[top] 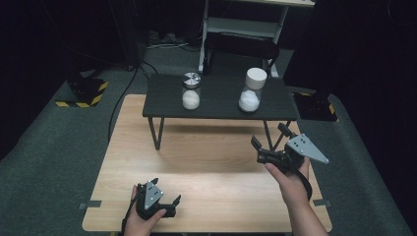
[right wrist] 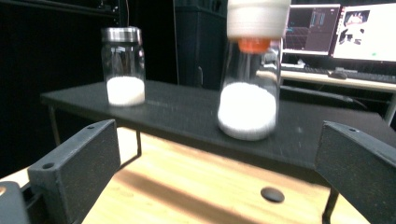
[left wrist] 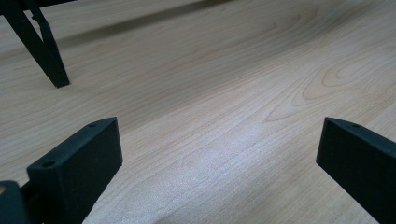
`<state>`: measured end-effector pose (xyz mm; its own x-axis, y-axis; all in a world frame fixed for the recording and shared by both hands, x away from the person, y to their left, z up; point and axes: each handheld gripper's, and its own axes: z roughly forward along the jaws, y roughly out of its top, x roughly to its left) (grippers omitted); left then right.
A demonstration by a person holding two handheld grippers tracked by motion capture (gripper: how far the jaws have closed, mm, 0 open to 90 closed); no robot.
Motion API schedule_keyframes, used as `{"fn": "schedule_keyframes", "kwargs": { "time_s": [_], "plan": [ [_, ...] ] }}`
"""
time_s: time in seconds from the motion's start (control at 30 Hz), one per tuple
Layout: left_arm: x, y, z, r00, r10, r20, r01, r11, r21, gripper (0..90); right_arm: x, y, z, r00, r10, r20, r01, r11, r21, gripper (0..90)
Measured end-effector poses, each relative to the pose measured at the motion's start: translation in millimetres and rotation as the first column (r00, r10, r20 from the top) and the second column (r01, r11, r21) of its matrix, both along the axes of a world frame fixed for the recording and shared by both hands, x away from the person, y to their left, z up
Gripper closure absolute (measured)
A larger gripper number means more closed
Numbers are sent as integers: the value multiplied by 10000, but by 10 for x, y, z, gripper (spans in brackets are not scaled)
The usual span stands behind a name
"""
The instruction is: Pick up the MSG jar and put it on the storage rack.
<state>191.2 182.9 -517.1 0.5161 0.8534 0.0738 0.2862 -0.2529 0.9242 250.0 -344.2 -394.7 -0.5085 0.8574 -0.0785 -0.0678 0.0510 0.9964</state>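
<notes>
So there's a pale wooden worktop (top: 206,172) with a low black shelf on thin metal legs (top: 219,101) standing across its far half. Two clear glass jars sit upright on that shelf, each about a third full of white powder: the silver-lidded jar (top: 191,91) toward the left and the taller white-capped jar (top: 252,91) toward the right, well apart from each other.

The right hand-held gripper (top: 268,142) is up off the wood, just short of the shelf's front edge, jaws spread wide with nothing between them. In the right gripper view the white-capped jar (right wrist: 250,79) stands dead ahead between those jaws, long axis vertical, so I'd guess that's the one it goes for, straight forward and slightly up.

The left hand-held gripper (top: 169,194) sits low at the near edge, also wide open and empty, pointing across bare wood, clearly farther from either jar.
</notes>
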Motion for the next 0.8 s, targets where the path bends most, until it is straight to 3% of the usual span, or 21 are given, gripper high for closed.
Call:
{"fn": "schedule_keyframes", "kwargs": {
  "time_s": [0.8],
  "plan": [
    [-26,26,-32,9998,-58,190,61,9999,-144,7,-375,-284,-707,9924,-162,-1218,96,9985,-544,0]
  ]
}}
